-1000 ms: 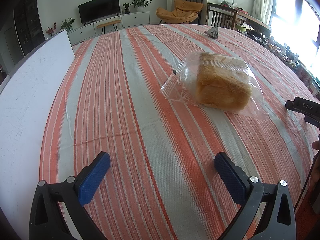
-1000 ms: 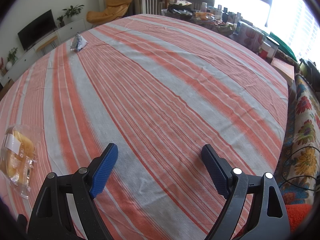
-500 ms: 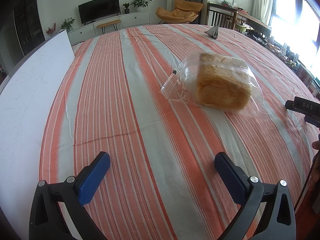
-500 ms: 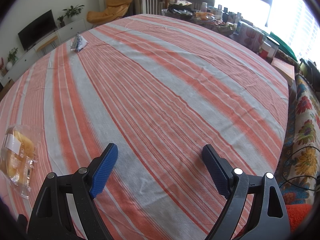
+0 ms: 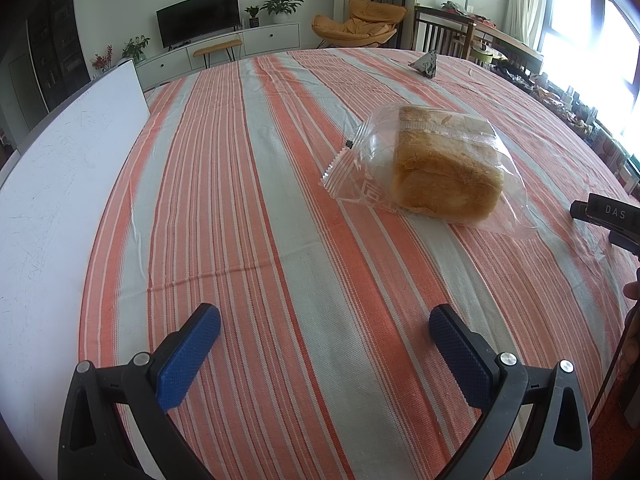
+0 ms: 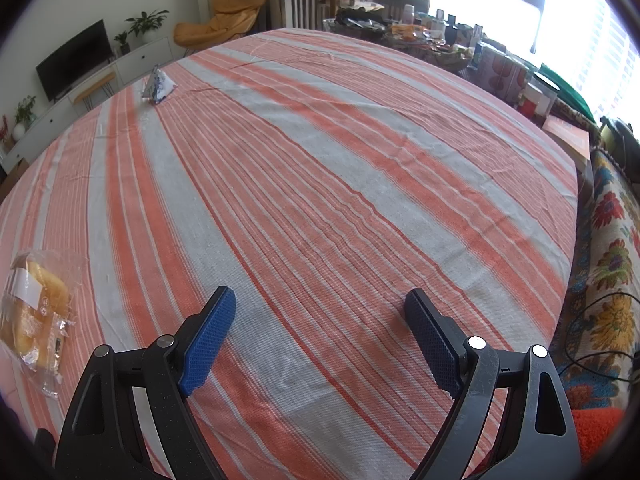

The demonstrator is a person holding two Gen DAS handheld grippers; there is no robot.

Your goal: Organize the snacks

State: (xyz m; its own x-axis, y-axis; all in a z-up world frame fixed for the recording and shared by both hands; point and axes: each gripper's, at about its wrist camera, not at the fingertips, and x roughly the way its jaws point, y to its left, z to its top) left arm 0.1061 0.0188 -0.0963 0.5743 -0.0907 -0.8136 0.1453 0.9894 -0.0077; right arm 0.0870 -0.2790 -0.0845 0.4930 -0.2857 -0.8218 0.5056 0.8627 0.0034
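- Nothing has moved since the earlier frames: both grippers hover where they were, and the bread has not shifted.
- Left gripper (image 5: 324, 330) is spread wide and empty, low over the striped surface (image 5: 224, 184), with the bagged bread (image 5: 444, 168) ahead of it and a little to its right, well apart from its fingers.
- Right gripper (image 6: 318, 318) is likewise released and holds nothing; from its view the bread sits far off to its left, near the frame's edge.
- A small triangular packet (image 6: 158, 86), likely another snack, stands alone near the far side of the surface, well apart from the bread.
- A white board (image 5: 52, 184) lies along the left edge of the surface.
- I judge the bread light and soft: a firm squeeze would crush the loaf, so the grip needs to be gentle.
- Its clear bag (image 5: 360, 168) looks loose, thin and slippery; the film could slide between the pads or crumple.
- The empty flap of bag toward the left gripper, with its serrated sealed edge, seems the safest hold: pinching it spares the loaf, though the bread would then hang and swing.
- Gripping across the loaf's narrow sides would be steadier, but risks denting it.
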